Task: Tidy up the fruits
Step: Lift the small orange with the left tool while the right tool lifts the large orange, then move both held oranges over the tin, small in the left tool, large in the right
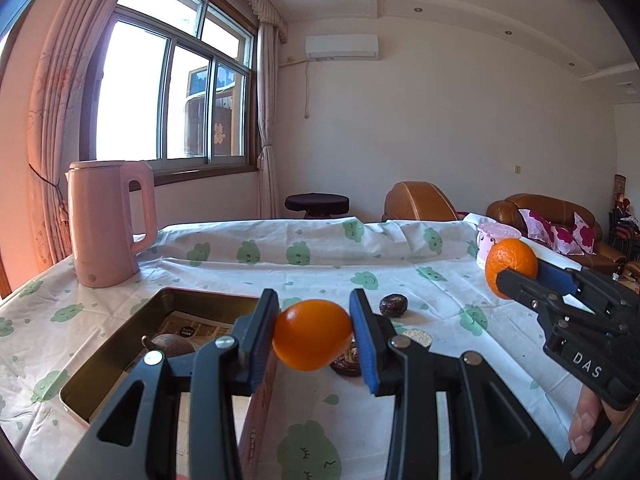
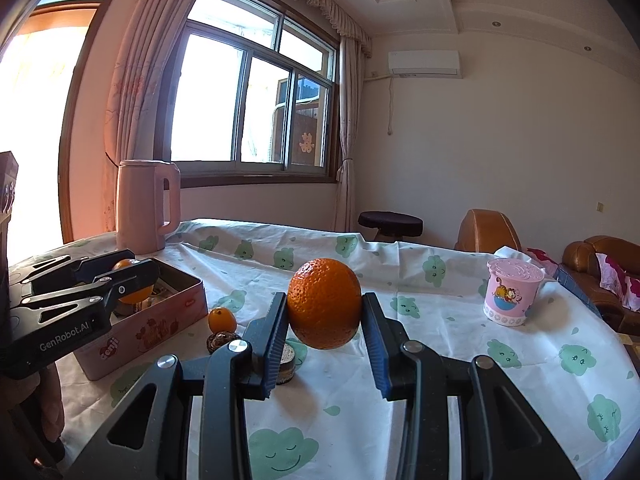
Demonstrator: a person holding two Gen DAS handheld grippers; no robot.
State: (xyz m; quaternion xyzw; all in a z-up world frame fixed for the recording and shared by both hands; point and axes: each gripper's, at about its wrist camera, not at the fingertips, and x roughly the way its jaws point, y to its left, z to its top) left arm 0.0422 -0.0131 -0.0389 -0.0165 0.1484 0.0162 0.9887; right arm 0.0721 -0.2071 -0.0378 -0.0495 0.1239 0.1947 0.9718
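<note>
My left gripper (image 1: 314,334) is shut on a small smooth orange fruit (image 1: 312,334), held above the right edge of the pink tin box (image 1: 100,364); it also shows in the right wrist view (image 2: 134,282). A dark round fruit (image 1: 172,345) lies inside the box. My right gripper (image 2: 324,312) is shut on a large orange (image 2: 324,304), held above the table; the orange shows at the right in the left wrist view (image 1: 511,266). A small orange fruit (image 2: 222,319) sits on the cloth beside the box (image 2: 160,320).
Dark wrinkled fruits (image 1: 393,305) (image 2: 220,340) and a round brown-topped item (image 2: 288,364) lie on the cloud-print tablecloth (image 2: 440,360). A pink kettle (image 1: 108,224) stands at the back left. A pink lidded cup (image 2: 512,292) stands at the right. Sofas lie beyond.
</note>
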